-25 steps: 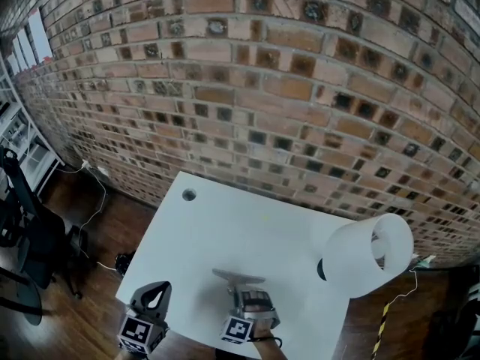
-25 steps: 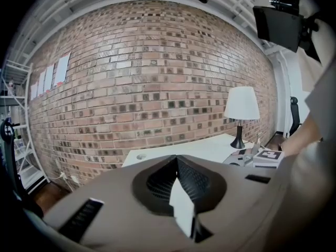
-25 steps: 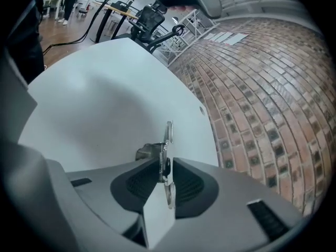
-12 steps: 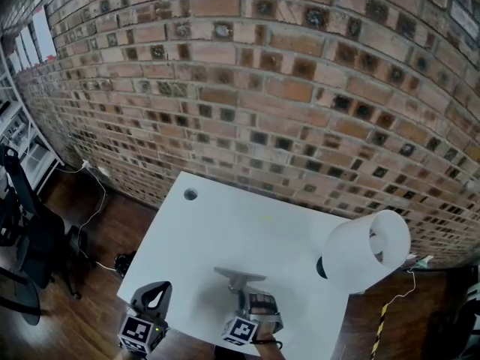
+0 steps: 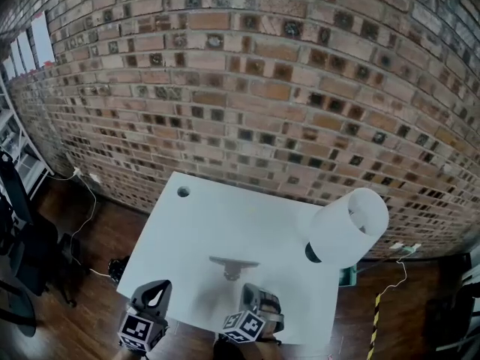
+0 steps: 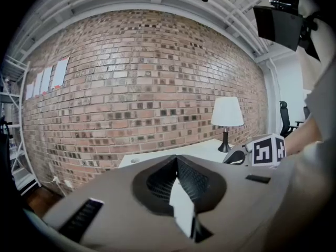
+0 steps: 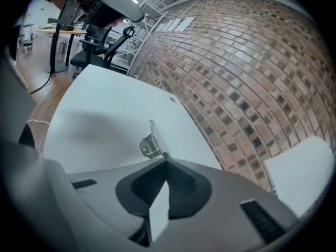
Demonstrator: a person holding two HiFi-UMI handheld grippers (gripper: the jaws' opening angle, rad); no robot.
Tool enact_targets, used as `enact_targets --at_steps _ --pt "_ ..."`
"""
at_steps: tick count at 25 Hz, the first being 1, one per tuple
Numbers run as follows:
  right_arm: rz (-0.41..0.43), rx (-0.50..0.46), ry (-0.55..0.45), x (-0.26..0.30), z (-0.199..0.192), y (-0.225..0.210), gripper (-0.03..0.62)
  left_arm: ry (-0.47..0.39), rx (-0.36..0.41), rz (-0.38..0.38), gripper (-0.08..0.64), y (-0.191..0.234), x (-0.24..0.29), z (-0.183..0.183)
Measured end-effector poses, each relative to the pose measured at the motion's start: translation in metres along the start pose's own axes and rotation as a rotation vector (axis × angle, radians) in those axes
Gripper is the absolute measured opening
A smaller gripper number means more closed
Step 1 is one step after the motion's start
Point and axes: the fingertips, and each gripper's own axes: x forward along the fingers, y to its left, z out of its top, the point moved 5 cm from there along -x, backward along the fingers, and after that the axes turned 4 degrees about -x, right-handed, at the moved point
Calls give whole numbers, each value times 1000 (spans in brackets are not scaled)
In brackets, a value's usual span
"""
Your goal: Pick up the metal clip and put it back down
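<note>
right gripper (image 7: 166, 163), fingers (image 7: 184, 181) just closed empty, metal clip (image 7: 151, 142) on table (image 7: 105, 104)

The grey plastic left gripper (image 5: 154, 298) is hanging at the lower left of the head view, with its marker cube (image 5: 142, 331) nearest the person. It is pointing forward and slightly down, and its jaws are resting together, tip against tip. The grey plastic right gripper (image 5: 250, 294) is hovering just to its right, tilting more steeply down and rolled so that its own cube (image 5: 244, 325) is sitting cornerwise. Its jaws have just been closing and are meeting pad to pad with nothing between them.
</note>
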Motion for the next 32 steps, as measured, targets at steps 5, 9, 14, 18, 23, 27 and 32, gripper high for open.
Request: enact_targets --at_steps 5,9,14,18,23,27,32 --pt "-67 134 -32 -52 10 -2 0 -65 32 -54 6 -11 -33 1" --pt "-146 152 -62 -113 25 3 0 -94 55 -76 6 -17 -76 0" --pt "-220 169 -103 -194 46 27 0 -163 74 -101 6 -27 -140 -14" --pt "-252 196 -111 -249 54 55 0 -160 64 -145 6 -41 -188 -22" --pt "-240 363 -178 -302 60 74 0 -194 79 -158 6 -43 -224 -28" --pt "-266 394 -203 -332 61 73 0 -225 70 -150 6 -50 -240 -25" --pt "-264 434 -254 -346 66 69 0 -256 62 -126 6 -57 -242 -14"
